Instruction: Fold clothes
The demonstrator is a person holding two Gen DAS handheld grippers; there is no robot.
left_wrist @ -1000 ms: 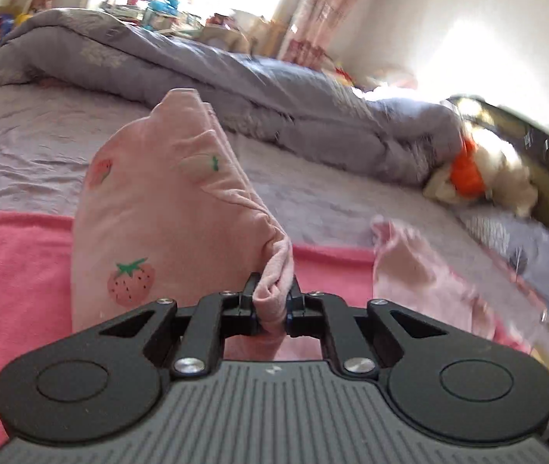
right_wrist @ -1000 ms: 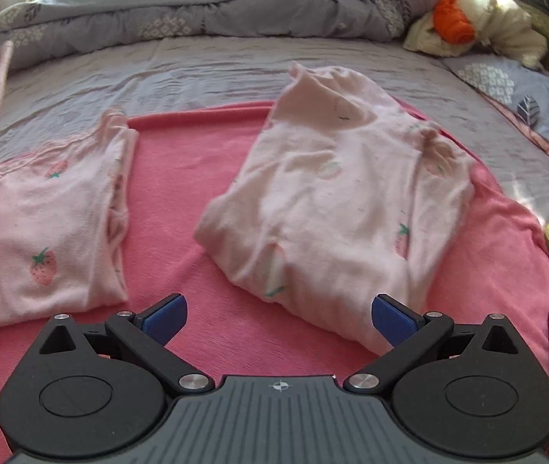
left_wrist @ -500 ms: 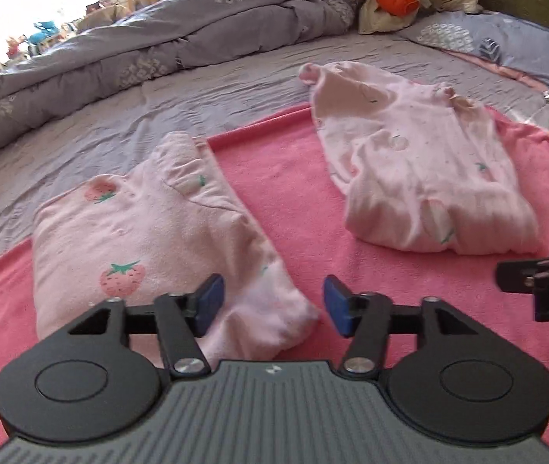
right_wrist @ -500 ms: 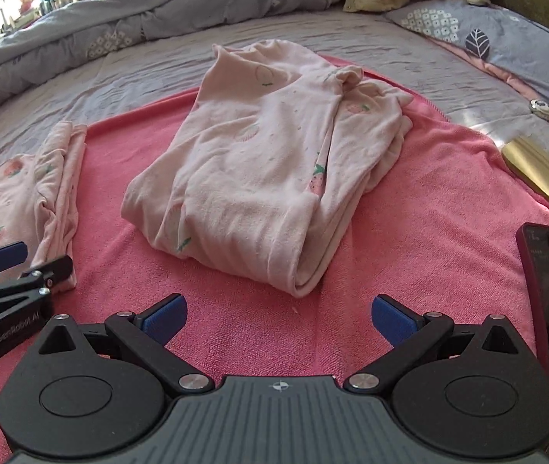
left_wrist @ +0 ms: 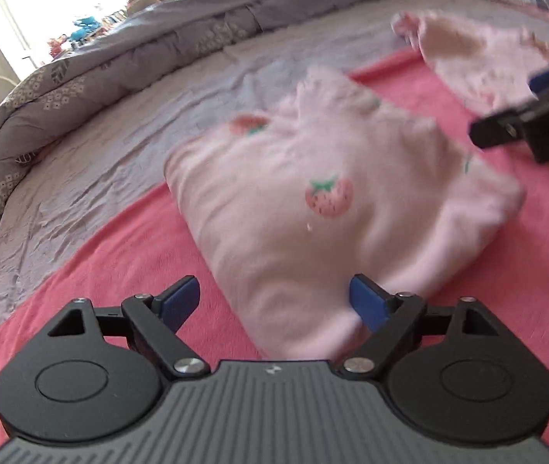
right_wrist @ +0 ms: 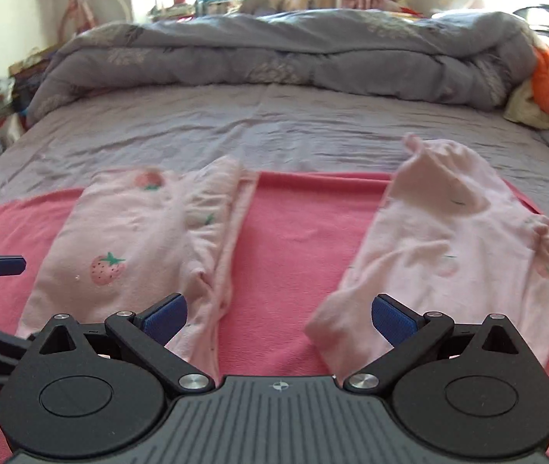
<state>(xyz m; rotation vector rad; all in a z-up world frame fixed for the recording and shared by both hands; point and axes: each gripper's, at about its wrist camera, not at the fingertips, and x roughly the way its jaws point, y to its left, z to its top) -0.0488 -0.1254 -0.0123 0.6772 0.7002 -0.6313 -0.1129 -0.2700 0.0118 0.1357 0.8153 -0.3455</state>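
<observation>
Left tongs (left_wrist: pixel 274 301) angled down, opening over folded strawberry garment (left_wrist: pixel 313 201), holding nothing, right tongs (right_wrist: pixel 278 315) wide, empty, pitched down.

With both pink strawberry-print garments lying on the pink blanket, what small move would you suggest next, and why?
Probably bring the left gripper, jaws opening and gripping nothing, down onto the near edge of the folded pink strawberry-print garment to fold it again; it already lies flat on the pink blanket, and the right gripper is open.
</observation>
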